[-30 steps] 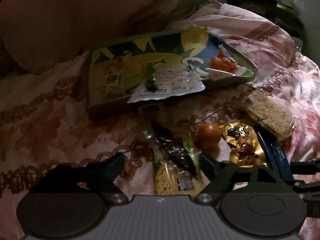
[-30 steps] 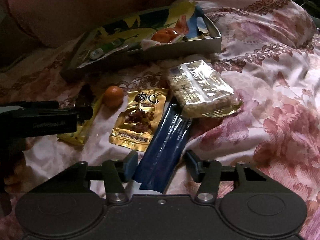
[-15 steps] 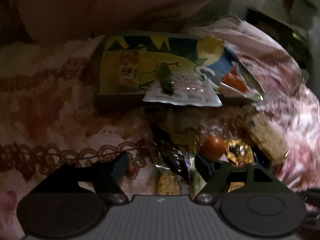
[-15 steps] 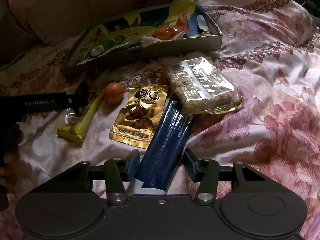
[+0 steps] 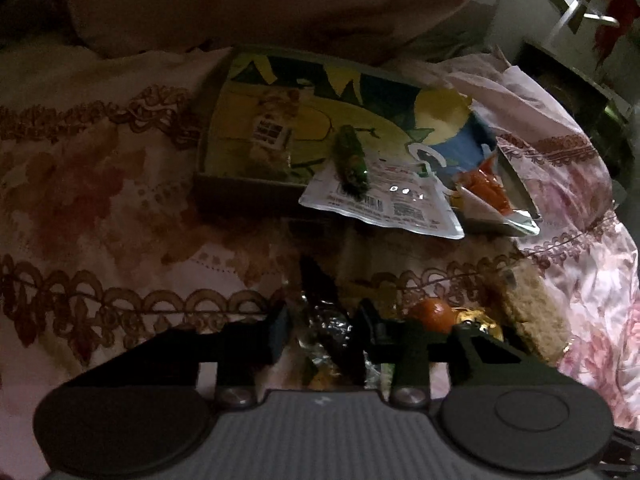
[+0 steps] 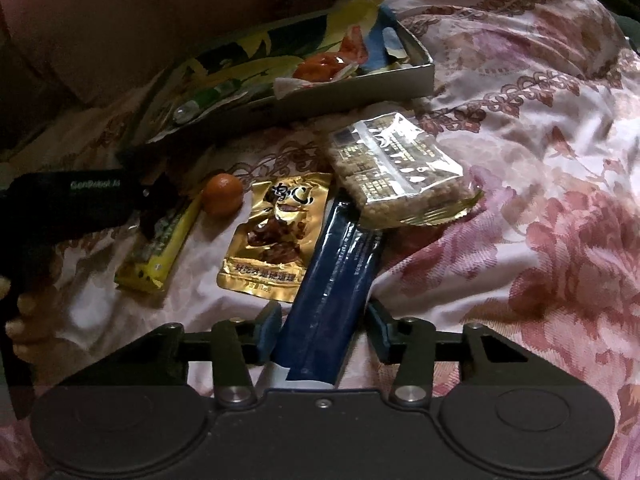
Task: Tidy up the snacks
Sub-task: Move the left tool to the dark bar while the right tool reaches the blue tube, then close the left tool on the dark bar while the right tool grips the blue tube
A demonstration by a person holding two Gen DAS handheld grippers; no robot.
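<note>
Surface: a bed under a pink floral bedspread (image 6: 520, 160) with brown scrollwork bands, dimly lit. Nearest, the right tool (image 6: 323, 330) has its jaws apart, straddling the near end of a dark blue stick pack (image 6: 340, 280) without visibly pressing it. To the left, the left tool (image 5: 322, 330) has its jaws spread on either side of a yellow snack bar (image 6: 160, 248) whose upper end carries crinkled dark and silver wrapping; whether the pads touch it cannot be told. Just right of that bar lies a small orange fruit (image 6: 222, 194), and beside it a gold foil pouch (image 6: 276, 236) printed with dark characters, its right edge against the blue stick pack. Past the far end of the stick pack sits a clear-wrapped grain cake block (image 6: 400, 176), overlapping the pack's tip. Farther on, a shallow grey tray (image 6: 360, 86) with a yellow, green and blue cartoon lining rests on the bedspread; it holds a white sachet (image 5: 384, 204) hanging over the near wall, a small green wrapped piece (image 5: 352, 156) on top of the sachet, and an orange-red packet (image 5: 486, 190) at the right end. Behind the tray rises a plain pinkish pillow (image 5: 260, 0). Farthest, at upper right in the left wrist view, are a pale wall and a window handle (image 5: 576, 12).
</note>
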